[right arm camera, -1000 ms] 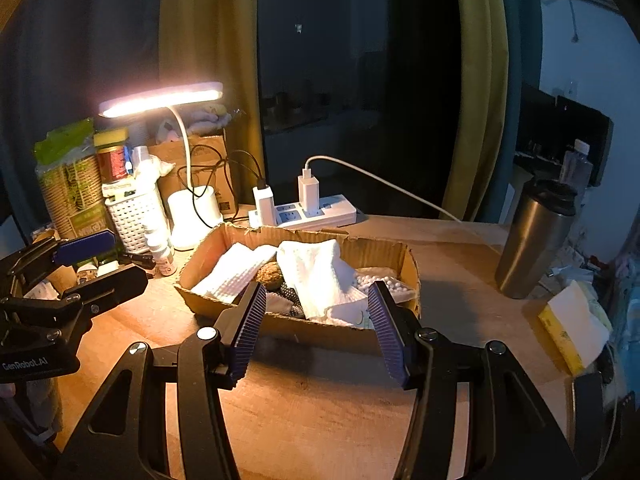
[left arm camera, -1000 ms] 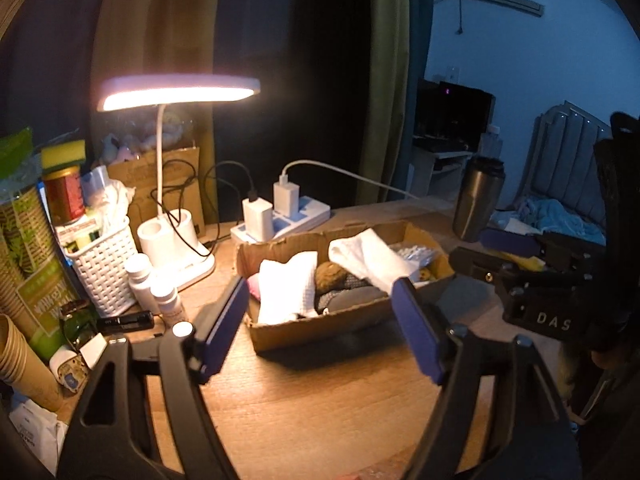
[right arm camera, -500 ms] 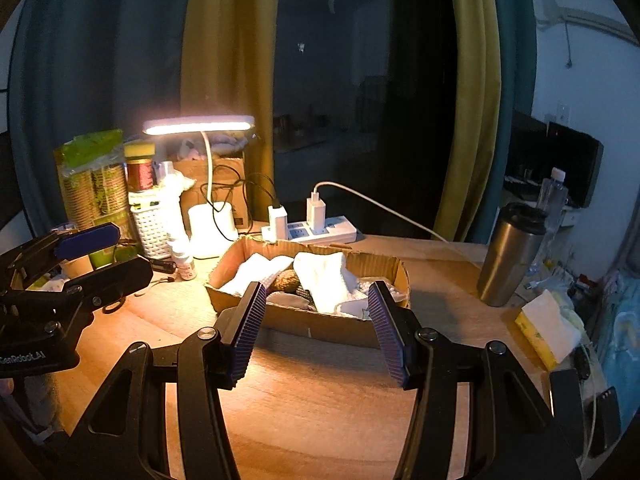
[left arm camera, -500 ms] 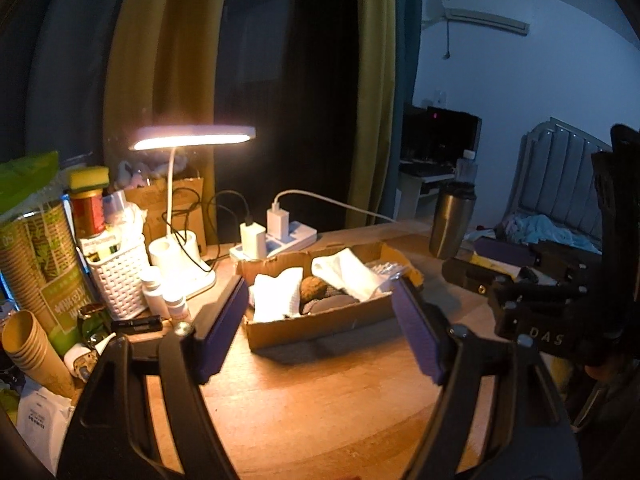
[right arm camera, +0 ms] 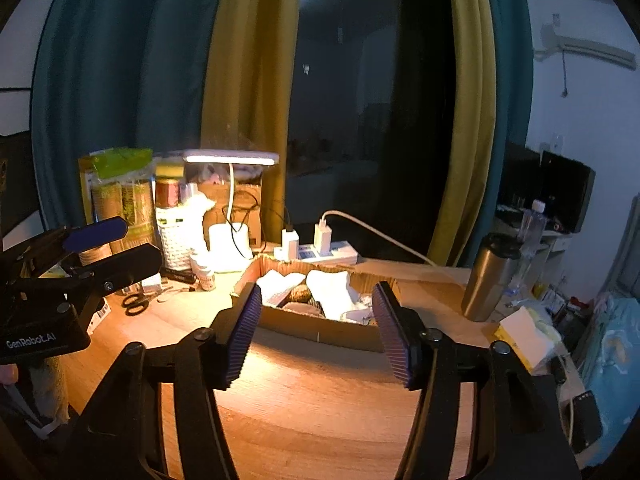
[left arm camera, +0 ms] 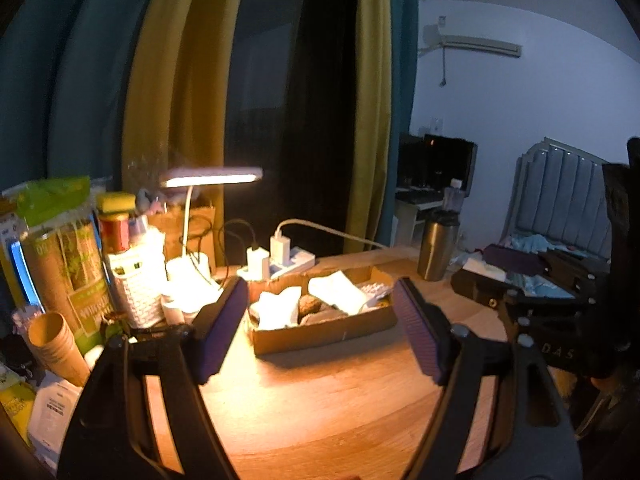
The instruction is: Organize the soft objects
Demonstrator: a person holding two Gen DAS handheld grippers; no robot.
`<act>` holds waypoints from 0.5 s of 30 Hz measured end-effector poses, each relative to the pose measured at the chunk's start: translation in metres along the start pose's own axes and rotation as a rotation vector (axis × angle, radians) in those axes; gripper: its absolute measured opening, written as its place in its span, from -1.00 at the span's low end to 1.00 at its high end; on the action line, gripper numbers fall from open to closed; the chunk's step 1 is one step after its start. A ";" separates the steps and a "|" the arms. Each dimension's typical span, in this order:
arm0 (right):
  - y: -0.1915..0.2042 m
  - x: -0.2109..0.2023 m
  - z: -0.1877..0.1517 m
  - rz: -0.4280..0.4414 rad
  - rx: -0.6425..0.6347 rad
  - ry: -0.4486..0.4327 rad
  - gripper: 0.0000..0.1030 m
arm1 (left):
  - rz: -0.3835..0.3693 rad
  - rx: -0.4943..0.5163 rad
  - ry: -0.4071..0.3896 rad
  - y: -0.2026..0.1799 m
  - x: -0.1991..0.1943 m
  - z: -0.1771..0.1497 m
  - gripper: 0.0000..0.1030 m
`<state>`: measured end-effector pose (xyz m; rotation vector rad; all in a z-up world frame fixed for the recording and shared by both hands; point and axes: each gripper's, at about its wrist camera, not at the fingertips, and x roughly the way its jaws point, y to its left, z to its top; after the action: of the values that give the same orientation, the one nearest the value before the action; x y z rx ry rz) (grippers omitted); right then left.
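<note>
Wooden worktop (right arm camera: 320, 408) lies bare between the cardboard box (right arm camera: 320, 326) of cloths and both tools, left tool (left arm camera: 320, 334) wide, right tool (right arm camera: 318, 334) just widened, nothing between them.

- Both my claws sit farther back and higher from the cardboard box (left arm camera: 324, 322) than a second ago; it looks smaller in both views.
- My right claw (right arm camera: 316, 334) has just been opening its jaws wider, nothing between them.
- More curtain (right arm camera: 248, 80) shows above the desk (left arm camera: 320, 400).

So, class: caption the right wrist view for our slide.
Open right gripper, empty, facing a cardboard box of white cloths on a lamp-lit desk.
</note>
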<state>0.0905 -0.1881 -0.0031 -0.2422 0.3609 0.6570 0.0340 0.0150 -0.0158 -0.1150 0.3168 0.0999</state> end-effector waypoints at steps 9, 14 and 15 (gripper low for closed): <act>0.004 -0.038 0.018 -0.016 -0.027 -0.046 0.29 | -0.021 0.024 -0.085 -0.017 -0.036 0.020 0.67; 0.005 -0.057 0.027 -0.023 -0.031 -0.090 0.36 | -0.008 0.016 -0.120 -0.018 -0.053 0.032 0.68; 0.005 -0.061 0.029 -0.025 -0.030 -0.099 0.37 | -0.007 0.018 -0.127 -0.019 -0.057 0.034 0.68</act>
<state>0.0500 -0.2081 0.0474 -0.2412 0.2529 0.6476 -0.0072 -0.0039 0.0359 -0.0914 0.1902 0.0970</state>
